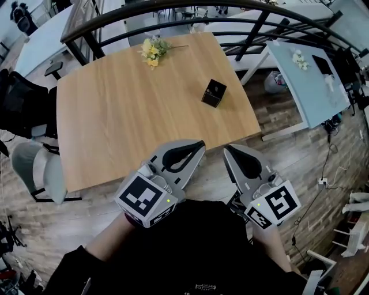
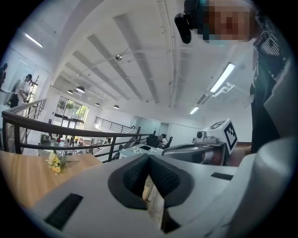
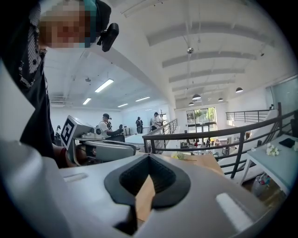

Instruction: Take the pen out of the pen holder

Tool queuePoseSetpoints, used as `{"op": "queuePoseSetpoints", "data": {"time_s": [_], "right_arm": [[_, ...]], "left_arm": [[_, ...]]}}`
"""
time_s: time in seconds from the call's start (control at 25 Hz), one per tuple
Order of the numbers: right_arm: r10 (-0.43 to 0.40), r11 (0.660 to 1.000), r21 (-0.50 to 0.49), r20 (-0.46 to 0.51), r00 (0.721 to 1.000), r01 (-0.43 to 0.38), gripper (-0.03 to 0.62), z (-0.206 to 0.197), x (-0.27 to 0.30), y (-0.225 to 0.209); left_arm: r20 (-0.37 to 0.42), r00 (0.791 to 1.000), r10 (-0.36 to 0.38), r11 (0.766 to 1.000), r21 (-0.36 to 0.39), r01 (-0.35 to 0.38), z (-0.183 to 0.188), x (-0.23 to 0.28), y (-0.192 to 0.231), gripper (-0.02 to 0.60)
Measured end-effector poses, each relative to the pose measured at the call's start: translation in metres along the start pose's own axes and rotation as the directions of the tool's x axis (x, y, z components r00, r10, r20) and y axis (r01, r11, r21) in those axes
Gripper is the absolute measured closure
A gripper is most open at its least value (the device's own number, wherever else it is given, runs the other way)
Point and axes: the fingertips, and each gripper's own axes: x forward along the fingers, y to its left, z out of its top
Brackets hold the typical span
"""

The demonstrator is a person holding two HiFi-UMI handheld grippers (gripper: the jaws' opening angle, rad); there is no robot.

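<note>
The black pen holder (image 1: 214, 93) stands on the wooden table (image 1: 115, 115), toward its far right part. I cannot make out a pen in it from here. My left gripper (image 1: 198, 145) hovers over the table's near edge, jaws together with nothing between them. Just right of it, my right gripper (image 1: 228, 149) is off the table's near right corner, also shut and empty. In the left gripper view the left gripper (image 2: 149, 158) is closed at the tips, with the right gripper's body (image 2: 191, 151) beside it. The right gripper view likewise shows the right gripper (image 3: 149, 158) shut.
A bunch of yellow flowers (image 1: 151, 50) lies at the table's far edge. A dark railing (image 1: 173, 11) curves behind the table. A grey chair (image 1: 40, 170) stands at the left, and a light blue table (image 1: 305, 80) at the right. People stand far off in the room.
</note>
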Motion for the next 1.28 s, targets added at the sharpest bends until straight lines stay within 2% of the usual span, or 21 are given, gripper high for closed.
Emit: {"op": "queuePoseSetpoints", "data": {"time_s": [0.12,0.4,0.8,1.16,1.28], "right_arm": [[-0.007,1.000,-0.004,-0.019,1.000,0.007,0.592,0.007,0.027,-0.007],[0.003,1.000,-0.031,-0.056,0.998,-0.004,0.592,0.020,0.077,-0.015],[0.020,1.000,-0.015,-0.066,0.998,-0.021,0.592,0.023,0.107,-0.046],[0.073,0.997,-0.009,-0.058,0.996,-0.073,0.592,0.035,0.132,-0.126],[0.103,0.995,-0.002,-0.047,0.994,-0.103,0.592,0.041,0.143,-0.151]], "left_arm": [[0.009,1.000,-0.007,1.000,-0.016,0.007,0.003,-0.005,0.028,0.597],[0.031,0.999,0.045,0.996,-0.084,-0.042,0.004,-0.020,0.088,0.597],[0.011,0.996,0.087,0.992,-0.095,-0.086,0.008,-0.011,0.118,0.597],[0.003,0.979,0.203,0.974,-0.099,-0.201,0.021,0.025,0.146,0.597],[0.018,0.975,0.220,0.965,-0.152,-0.215,0.030,0.043,0.157,0.597]]}}
